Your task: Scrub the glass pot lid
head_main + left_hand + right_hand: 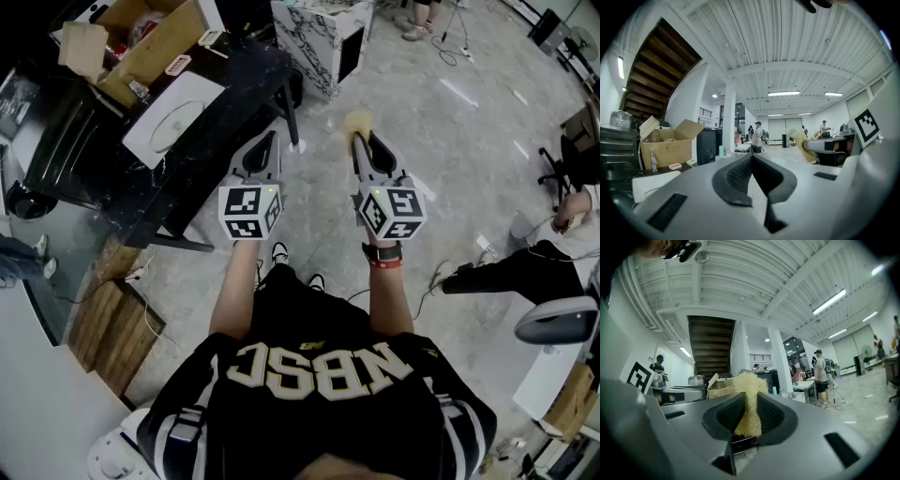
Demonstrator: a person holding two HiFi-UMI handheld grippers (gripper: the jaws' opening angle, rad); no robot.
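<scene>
Table: dark table at the far left; a cardboard box sits at its far end; a white board lies just beside the box, on the near side
Lid: a pale round shape lying flat on the white board is most likely the glass lid; it is too small to be sure; it is well apart from both claws
Left claw: the left claw is held level near the table's right edge; its jaws are closed together on nothing
Right claw: the right claw is level, just right of the left one, over bare floor; its jaws are clamped on a yellow sponge, which sticks out past the tips
Stage: by my judgement scrubbing has not begun; both claws have yet to reach the lid
Risk, lid sliding: smooth glass on a smooth board may skate away under the sponge unless the left claw opens and steadies it
Risk, sponge: it is pinched by a narrow part; hard pressure could fold it or drag it out of the jaws
Risk, knocks: a low approach could clip the table edge or the box
</scene>
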